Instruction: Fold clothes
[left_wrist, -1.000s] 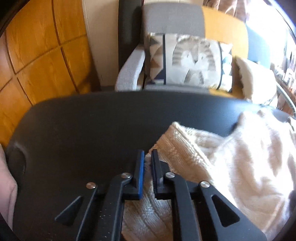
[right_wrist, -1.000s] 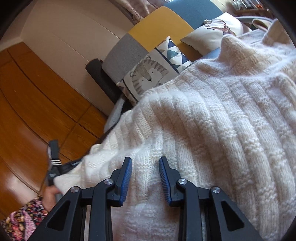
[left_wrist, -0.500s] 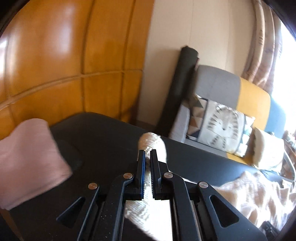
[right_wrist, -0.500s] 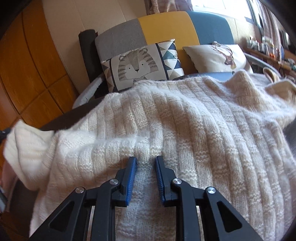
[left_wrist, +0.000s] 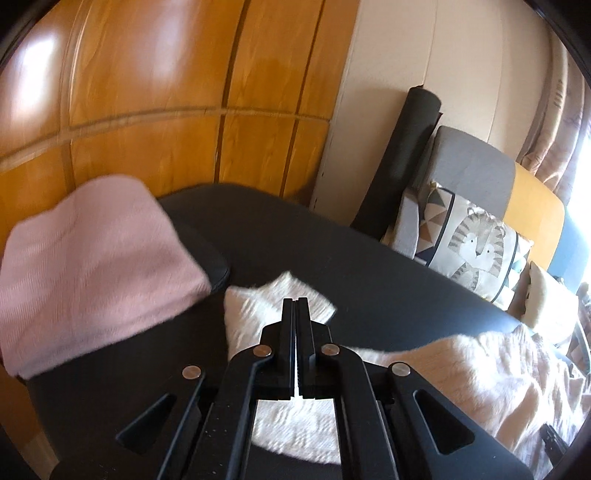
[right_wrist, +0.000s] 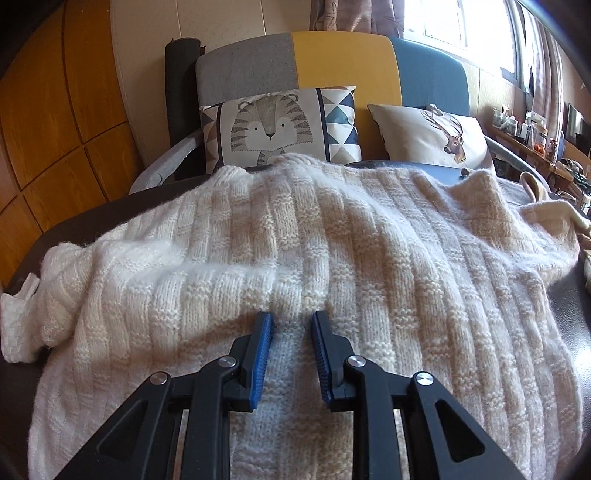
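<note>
A cream knitted sweater (right_wrist: 369, 240) lies spread over the black table (right_wrist: 74, 218). My right gripper (right_wrist: 291, 317) pinches a raised ridge of its knit between the blue pads, and creases fan out from the tips; the jaws are opening slightly. In the left wrist view the sweater's body (left_wrist: 480, 376) lies at the right and one sleeve (left_wrist: 251, 310) stretches out to the left across the table (left_wrist: 369, 288). My left gripper (left_wrist: 295, 301) is shut on that sleeve, whose cuff pokes out past the fingertips.
A folded pink cloth (left_wrist: 85, 273) sits on the table's left end, close to the sleeve cuff. Behind the table stand a sofa (right_wrist: 332, 59) with a tiger cushion (right_wrist: 273, 125) and a deer cushion (right_wrist: 436, 136), a rolled black mat (left_wrist: 402, 155), and wooden wall panels (left_wrist: 147, 110).
My left gripper has swung left with the sleeve, drawing it out toward the pink cloth, and its jaws have closed tighter. The right gripper has rolled level and shifted a little, keeping its pinch.
</note>
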